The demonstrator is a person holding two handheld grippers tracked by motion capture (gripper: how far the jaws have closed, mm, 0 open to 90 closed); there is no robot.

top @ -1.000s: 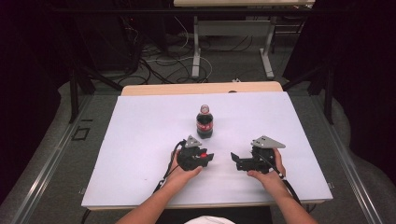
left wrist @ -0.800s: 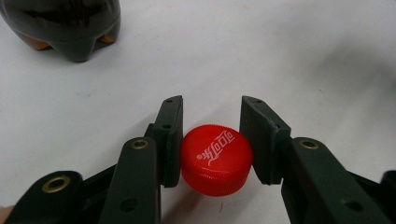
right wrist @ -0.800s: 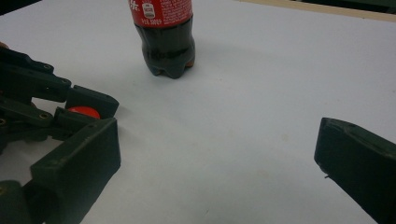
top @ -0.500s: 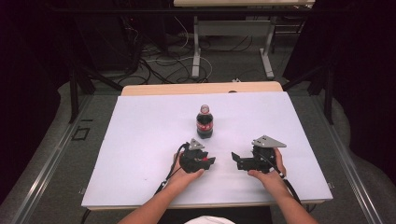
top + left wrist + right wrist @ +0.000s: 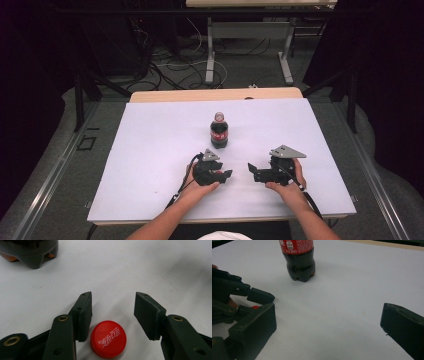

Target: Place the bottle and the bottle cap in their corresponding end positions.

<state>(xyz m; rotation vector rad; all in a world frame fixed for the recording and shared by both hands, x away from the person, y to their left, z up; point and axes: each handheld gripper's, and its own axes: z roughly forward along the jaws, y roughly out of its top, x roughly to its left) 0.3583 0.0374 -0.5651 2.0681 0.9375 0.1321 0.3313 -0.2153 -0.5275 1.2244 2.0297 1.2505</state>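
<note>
A white table (image 5: 150, 150) is seen from the high view, with a cola bottle (image 5: 219, 131) standing upright near its middle, toward the far side. The bottle is dark, with a red label, and its top appears uncapped, though this is too small to tell for certain.

The left gripper (image 5: 226, 174) is held in the left hand (image 5: 197, 182) on the near part of the table, just in front of the bottle and a little to its left. The right gripper (image 5: 251, 169) is held in the right hand (image 5: 287, 182) at about the same depth, with its jaws turned toward the left gripper. The two grippers are near each other but apart.

In the left gripper view, the jaws are spread wide, and a red bottle cap (image 5: 108, 338) is seen lying flat on the table between them, top side up, with white lettering on it. The cap lies just beside the left-hand jaw; whether it is touched cannot be told. The base of the bottle (image 5: 30, 252) is seen at the upper left, well beyond the jaws.

In the right gripper view, the jaws are spread wide with nothing between them. The bottle (image 5: 299, 258) is seen beyond them, and the left gripper (image 5: 260, 302) is seen at the left edge, with a sliver of the red cap (image 5: 255, 307) below its jaw.
</note>
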